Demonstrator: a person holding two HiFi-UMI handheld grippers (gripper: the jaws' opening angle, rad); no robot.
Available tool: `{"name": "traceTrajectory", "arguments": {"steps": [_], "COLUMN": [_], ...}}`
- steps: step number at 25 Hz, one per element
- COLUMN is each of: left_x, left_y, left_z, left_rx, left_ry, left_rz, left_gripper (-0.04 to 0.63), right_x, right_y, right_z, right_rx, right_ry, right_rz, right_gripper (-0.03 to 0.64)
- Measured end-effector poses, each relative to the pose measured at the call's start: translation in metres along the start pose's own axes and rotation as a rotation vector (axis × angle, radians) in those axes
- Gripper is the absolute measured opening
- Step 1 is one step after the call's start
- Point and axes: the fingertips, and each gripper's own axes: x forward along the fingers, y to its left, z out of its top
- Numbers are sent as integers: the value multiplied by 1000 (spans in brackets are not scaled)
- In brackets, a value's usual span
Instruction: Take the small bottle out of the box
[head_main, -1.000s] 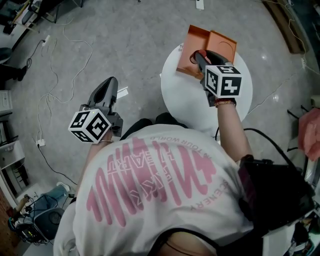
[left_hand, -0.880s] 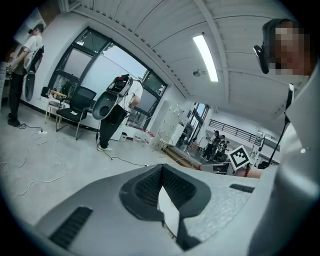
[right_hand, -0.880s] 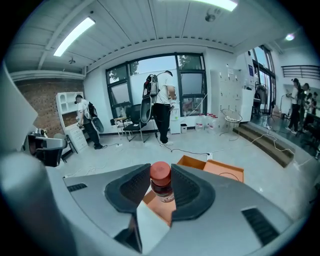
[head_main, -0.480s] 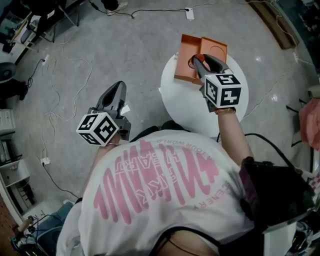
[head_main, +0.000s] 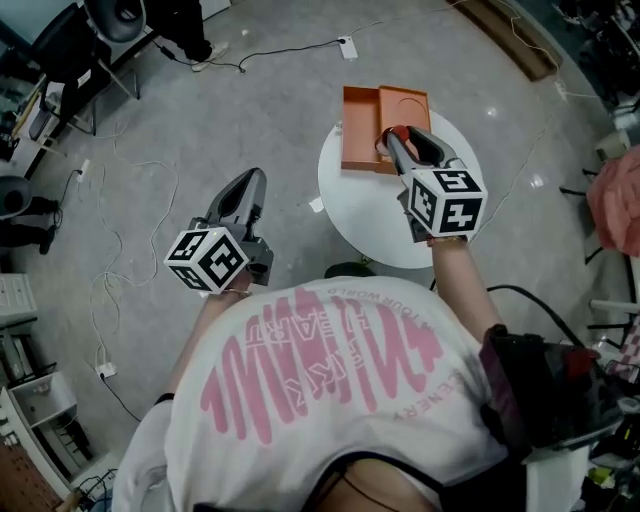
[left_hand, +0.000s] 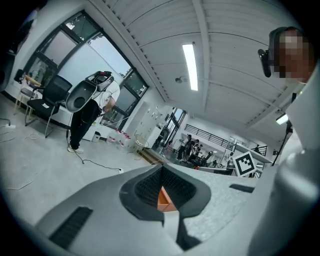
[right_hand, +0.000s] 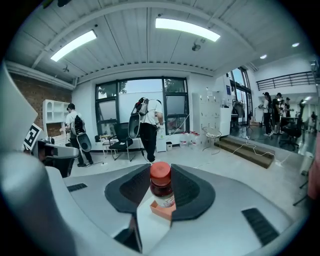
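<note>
An open orange box (head_main: 360, 130) lies at the far side of a round white table (head_main: 365, 215). My right gripper (head_main: 402, 143) hangs over the box's near right corner, shut on the small bottle (head_main: 399, 132). In the right gripper view the bottle (right_hand: 161, 190), dark with a red cap and a pale label, stands upright between the pads, and a corner of the box (right_hand: 161, 210) shows below it. My left gripper (head_main: 254, 184) is out over the floor to the left of the table, shut and holding nothing. A sliver of the box (left_hand: 164, 200) shows between its pads.
Cables (head_main: 120, 230) trail over the grey floor at the left, and a power strip (head_main: 346, 46) lies beyond the box. Chairs and shelving (head_main: 40, 80) line the left edge. Several people (right_hand: 145, 125) stand far off by the windows. A dark bag (head_main: 545, 390) sits at my right side.
The head view has drifted, so table and box sit lower and further left in it. My right gripper keeps the bottle by the box. My left gripper has risen a little toward the table.
</note>
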Motion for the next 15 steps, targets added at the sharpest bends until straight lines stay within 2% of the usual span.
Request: {"name": "traceTrajectory", "arguments": {"steps": [10,15], "left_x": [1,-15], "left_y": [-33,-53], "left_z": [-1,-12], "left_rx": [19,29], "left_ry": [41,73], "left_rz": [-149,-205], "left_gripper": [6,6], "right_x": [-66,-103], "right_y": [18,25], "right_z": [2,-8], "right_rx": [7,68], "right_ry": [-31,-60], "right_rz": [-94,-138], "right_gripper": [127,127]}}
